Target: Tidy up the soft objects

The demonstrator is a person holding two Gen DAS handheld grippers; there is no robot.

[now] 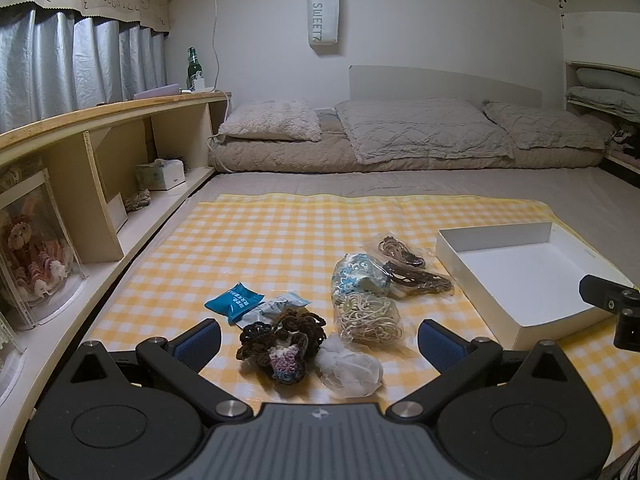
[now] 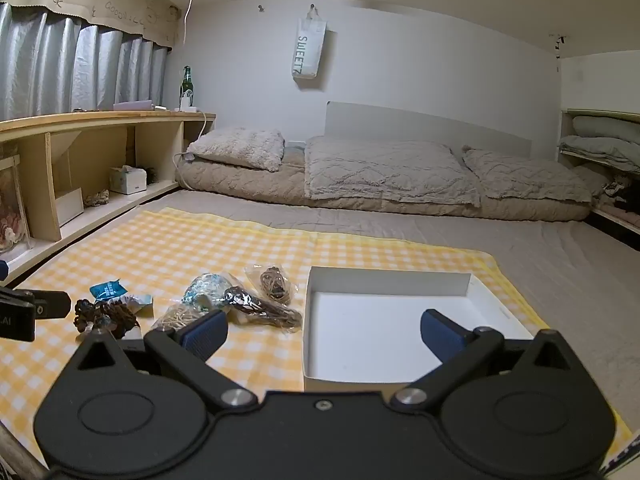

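- Left gripper [image 1: 319,340]: jaws spread wide, holding nothing, poised over the crocheted piece [image 1: 280,344] and the white mesh puff [image 1: 352,368].
- Right gripper [image 2: 323,330]: jaws apart, empty, above the white box [image 2: 316,276].
- Soft items: clustered on the checked cloth [image 1: 240,240], left of the box.
- Advice: lower squarely, pinch the yarn's bulk only, lift clear of the neighbouring bagged cords [image 1: 368,316].

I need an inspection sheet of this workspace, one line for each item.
Surface: yellow checked cloth spread on the grey mattress.
Job's things: crochet piece, white mesh pouf, bagged cords, blue packet; white box empty.
Clutter: nothing seen.
Grippers: left gripper and right gripper open, holding nothing.
Cables: white cable hanging by the wall.
Surroundings: pillows, wooden shelf, green bottle.
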